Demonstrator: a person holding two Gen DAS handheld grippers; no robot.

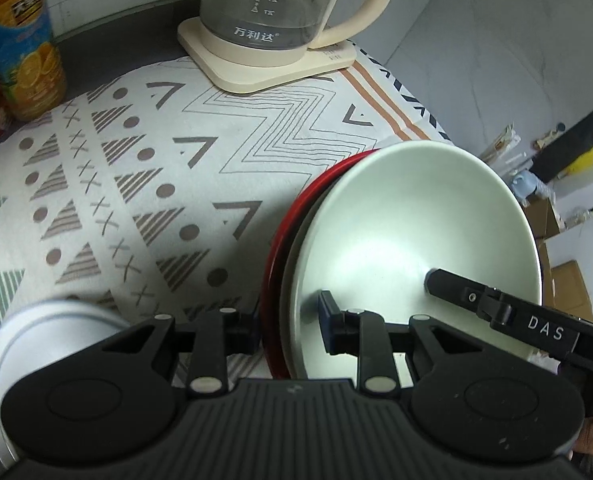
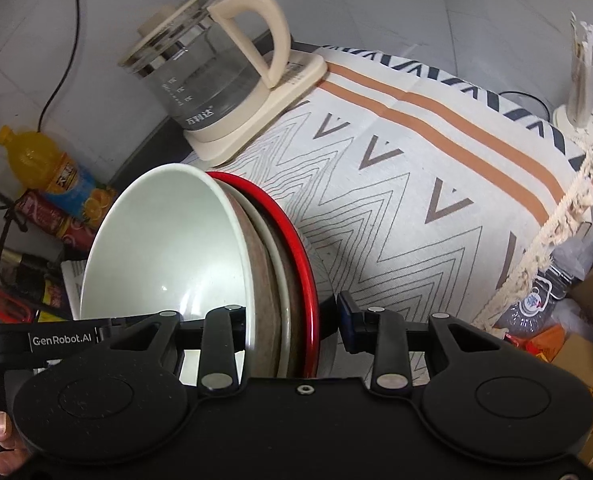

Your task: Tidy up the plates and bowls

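- My left gripper (image 1: 290, 326) & right gripper (image 2: 292, 326) each clamp the rim of one dish stack, jaws closed narrow across it.
- Stack stands on edge, faces vertical, held over the patterned cloth (image 1: 144, 168) on the tabletop; can't tell if its lower rim touches.
- Order: white bowl (image 1: 408, 232) on one face, brownish plate (image 2: 262, 280) behind it, pale plate next, red plate (image 2: 302, 264) at the back.
- Bowl's hollow opens sideways: to the right in left wrist view, to the left in right wrist view. Stack axis runs horizontal, across both cams.
- Glass kettle (image 1: 272, 4) on cream base beyond the stack, handle toward the right.
- White dish (image 1: 48, 328), blurred, just beside my left jaws.
- Juice bottle (image 2: 52, 168) near the wall.
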